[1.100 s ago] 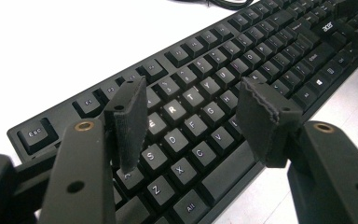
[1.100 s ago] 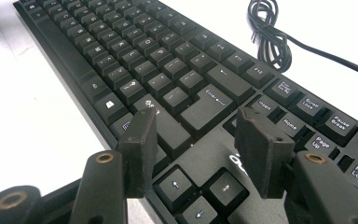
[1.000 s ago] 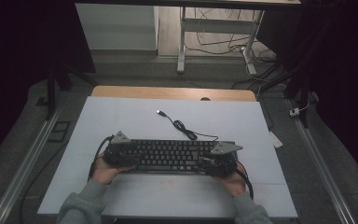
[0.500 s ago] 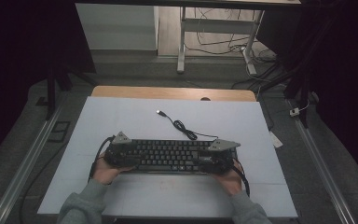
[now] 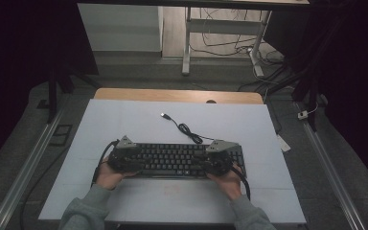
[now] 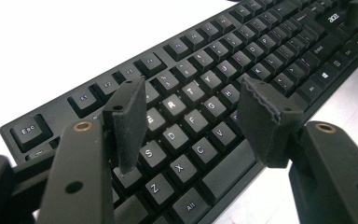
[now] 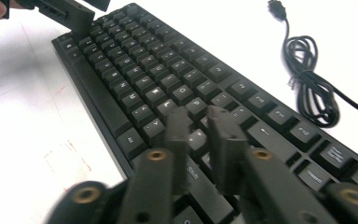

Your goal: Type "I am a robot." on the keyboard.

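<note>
In the high view, a black keyboard [image 5: 175, 160] lies across the near half of a white table [image 5: 124, 120], long side running nine to three o'clock. The left gripper [image 5: 123, 158] sits over the keyboard's nine o'clock end, with the person's left hand [image 5: 106, 175] behind it at about seven o'clock from that end.

In the left gripper view, its jaws stand well apart above the letter keys of the keyboard [image 6: 205, 84]. One fingertip [image 6: 127, 121] hangs over the keys near S and D, and the other hangs toward the space bar edge. Nothing is clamped between them; whether the tips touch the keys I cannot tell.

From the keyboard's far edge, at about twelve o'clock, a black cable [image 5: 188, 130] runs out in a loose coil to a plug [image 5: 164, 115] lying on the bare table at about eleven o'clock from the coil.

The right gripper [image 5: 216, 160] is over the keyboard's three o'clock end, and the right hand [image 5: 227, 181] holds it from about five o'clock.

In the right gripper view, its jaws have just been closing and now stand nearly together, a narrow slit left between the fingertips [image 7: 179, 126]. They hold nothing and hover over the keys of the keyboard [image 7: 140, 79] near the right shift. That view is slightly blurred. The coiled cable [image 7: 310, 84] lies at two o'clock there, and the left gripper [image 7: 60, 11] shows at eleven o'clock.
</note>
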The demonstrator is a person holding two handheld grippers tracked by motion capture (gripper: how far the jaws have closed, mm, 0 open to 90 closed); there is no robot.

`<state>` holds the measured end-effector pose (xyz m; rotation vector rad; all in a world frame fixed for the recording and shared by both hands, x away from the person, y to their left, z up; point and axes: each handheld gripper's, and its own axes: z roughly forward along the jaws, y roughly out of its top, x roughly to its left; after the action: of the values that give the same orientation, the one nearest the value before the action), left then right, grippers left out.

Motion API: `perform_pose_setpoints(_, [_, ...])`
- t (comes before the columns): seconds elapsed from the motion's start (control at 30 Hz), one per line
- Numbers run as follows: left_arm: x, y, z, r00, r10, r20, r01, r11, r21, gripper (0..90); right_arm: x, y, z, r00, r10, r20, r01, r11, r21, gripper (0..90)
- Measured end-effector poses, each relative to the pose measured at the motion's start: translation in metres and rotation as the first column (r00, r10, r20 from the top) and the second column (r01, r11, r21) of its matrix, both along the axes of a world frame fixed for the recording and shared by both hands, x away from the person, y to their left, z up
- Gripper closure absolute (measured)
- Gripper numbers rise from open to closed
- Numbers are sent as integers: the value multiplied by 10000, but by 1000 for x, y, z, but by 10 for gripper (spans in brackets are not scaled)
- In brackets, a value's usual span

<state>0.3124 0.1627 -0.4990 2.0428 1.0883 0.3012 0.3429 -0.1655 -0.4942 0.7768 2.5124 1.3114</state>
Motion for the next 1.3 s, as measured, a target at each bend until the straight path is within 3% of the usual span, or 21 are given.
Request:
perform_pose_setpoints(0.1, [0, -1, 0, 10000, -22, -13, 22, 10000, 16, 426, 2, 6, 1, 9999, 153, 3, -153, 9998, -87, 894])
perform_pose_setpoints(0.37, [0, -1, -1, 10000, -59, -38, 60, 10000, 63, 423, 8, 27, -1, 9995, 317, -40, -319, 9987, -387, 895])
perform_pose_setpoints(0.77, [-1, 1, -1, 10000, 10, -12, -10, 10000, 33, 423, 29, 64, -7, 9992, 299, -271, -315, 9975, -630, 895])
perform_pose_setpoints(0.97, [-1, 2, -1, 10000, 31, 3, -31, 10000, 29, 422, 33, 69, -14, 9988, 42, -487, -90, 9950, -990, 895])
perform_pose_setpoints(1.3, [-1, -1, -2, 10000, -17, -22, 17, 9999, 130, 417, 35, 69, -18, 9986, 7, -526, -70, 9928, -1194, 895])
